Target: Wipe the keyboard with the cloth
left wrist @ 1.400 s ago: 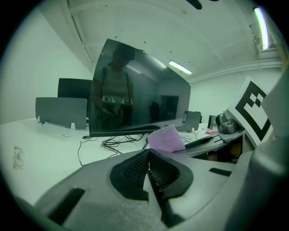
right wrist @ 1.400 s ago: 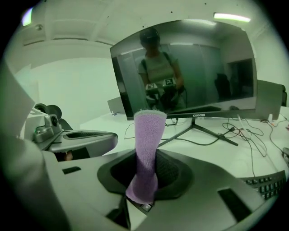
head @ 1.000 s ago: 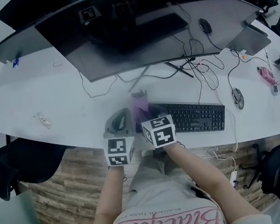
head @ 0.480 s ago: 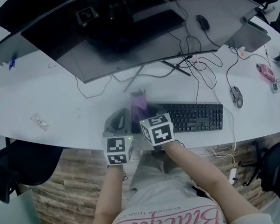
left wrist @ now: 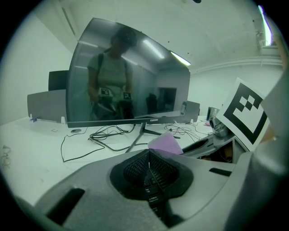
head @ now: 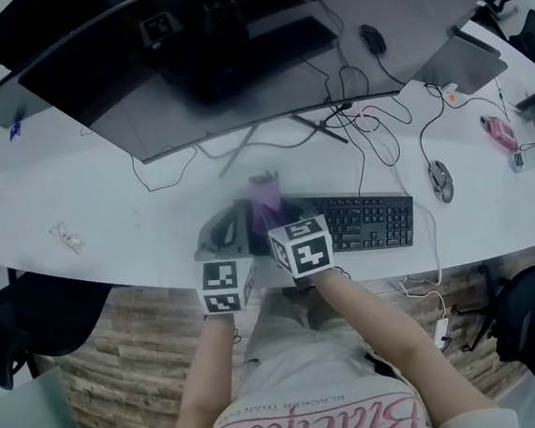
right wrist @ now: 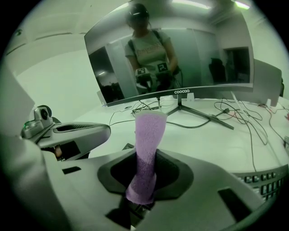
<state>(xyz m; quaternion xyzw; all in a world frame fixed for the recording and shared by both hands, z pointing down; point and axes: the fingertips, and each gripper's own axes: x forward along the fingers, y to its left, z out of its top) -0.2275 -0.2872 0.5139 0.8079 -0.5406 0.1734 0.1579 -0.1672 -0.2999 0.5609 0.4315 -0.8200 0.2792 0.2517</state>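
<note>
Here's the cloth (right wrist: 146, 149), and the worry starts with it: it is pinched only at its lower end in the right gripper (right wrist: 143, 182), whose jaws are closed on it, and the rest stands up as a narrow strip. If we drag that across the keys, we judge the free end could fold over or snag between keycaps and pull out of the pinch. With so little cloth spread flat, the hard jaw tips might also scrape the keys instead of wiping them. Pressing too hard at one end could push the light keyboard (head: 367, 222) sideways towards its cable.

As for looks, the cloth is pale purple, with a fine fuzzy texture, rolled or folded into a slim upright band with a squared top edge. It seems soft and limp enough to flop when tipped.

It sits at the keyboard's left end, near the front edge of the table (head: 106, 196). Whether it touches the keys we can't tell; the head view is blurred there. The keyboard is black, full-size and lies flat.

Just beside it on the left, the left gripper (left wrist: 149, 164) has its jaws pressed together on nothing. Further back stand the curved monitor (head: 234, 61) and a tangle of cables (head: 361, 115), with a mouse (head: 440, 180) off to the right.
</note>
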